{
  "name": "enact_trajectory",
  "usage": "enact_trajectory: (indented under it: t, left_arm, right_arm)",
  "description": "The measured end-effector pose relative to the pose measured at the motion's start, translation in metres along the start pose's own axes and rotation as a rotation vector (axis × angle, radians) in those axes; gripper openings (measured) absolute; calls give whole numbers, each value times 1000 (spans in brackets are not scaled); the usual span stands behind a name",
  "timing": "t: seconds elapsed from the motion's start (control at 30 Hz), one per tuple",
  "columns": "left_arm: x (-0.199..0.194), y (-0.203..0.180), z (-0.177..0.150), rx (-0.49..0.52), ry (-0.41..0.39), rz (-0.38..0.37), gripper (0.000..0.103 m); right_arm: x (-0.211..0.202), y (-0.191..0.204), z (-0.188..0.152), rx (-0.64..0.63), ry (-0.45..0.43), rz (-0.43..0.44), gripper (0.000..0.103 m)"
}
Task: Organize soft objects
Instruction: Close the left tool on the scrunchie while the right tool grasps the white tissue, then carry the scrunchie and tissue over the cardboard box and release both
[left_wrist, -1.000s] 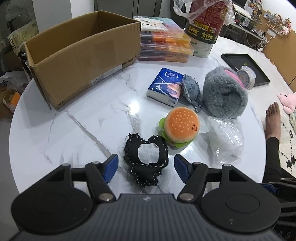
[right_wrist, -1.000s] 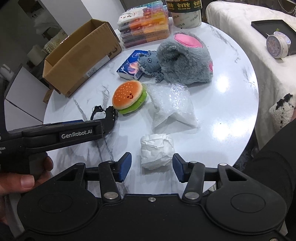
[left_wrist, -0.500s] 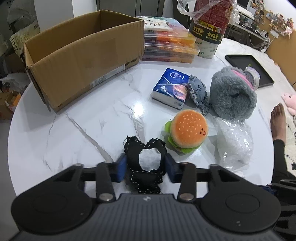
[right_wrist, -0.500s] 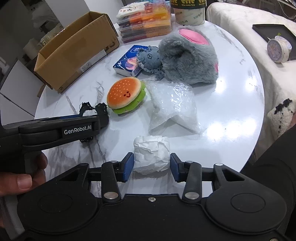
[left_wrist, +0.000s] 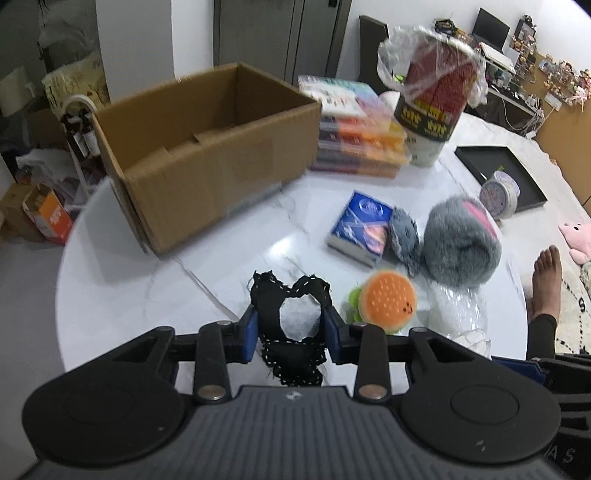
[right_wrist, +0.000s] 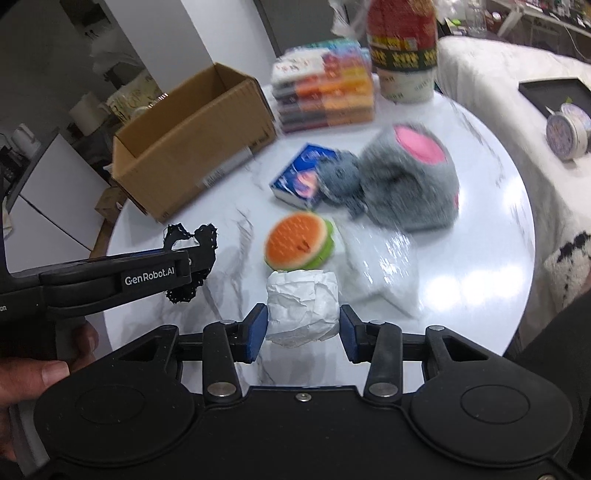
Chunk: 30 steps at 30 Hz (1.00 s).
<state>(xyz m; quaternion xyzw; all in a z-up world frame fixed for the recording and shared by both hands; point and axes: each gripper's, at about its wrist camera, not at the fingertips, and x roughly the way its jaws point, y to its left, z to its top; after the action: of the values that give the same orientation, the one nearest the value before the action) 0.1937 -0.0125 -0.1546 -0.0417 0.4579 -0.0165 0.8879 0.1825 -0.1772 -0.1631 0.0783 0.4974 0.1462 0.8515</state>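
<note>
soft objects are being gathered two at a time, most likely for the cardboard box (left_wrist: 207, 155) that stands open-topped at the far left of the worktop (left_wrist: 122, 295).

left wrist view: the left tongs (left_wrist: 290, 334) are closed on a black lace-edged fabric piece (left_wrist: 291, 354), pinched at its sides and lifted clear of the worktop so it hangs free. the burger plush (left_wrist: 388, 302), a clear plastic bag (left_wrist: 456, 310), the grey furry toy (left_wrist: 461, 247), a small grey plush (left_wrist: 404, 236) and a blue tissue pack (left_wrist: 360, 227) lie on the right.

right wrist view: the right tongs (right_wrist: 303, 332) clamp a crumpled white paper ball (right_wrist: 303, 306) from both sides, raised just above the worktop in front of the burger plush. the left tongs show at left, beside a hand (right_wrist: 40, 373), carrying the black piece toward the box side.
</note>
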Motion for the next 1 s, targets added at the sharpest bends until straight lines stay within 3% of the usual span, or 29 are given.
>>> enact_trajectory:
  t: [0.43, 1.0]
  left_arm:
    - [-36, 30, 44, -34, -101, 69, 36]
    - [-39, 88, 101, -135, -178, 149, 36]
  right_arm:
    - [-20, 35, 52, -72, -97, 88, 41]
    - [-3, 85, 114, -194, -206, 115, 41]
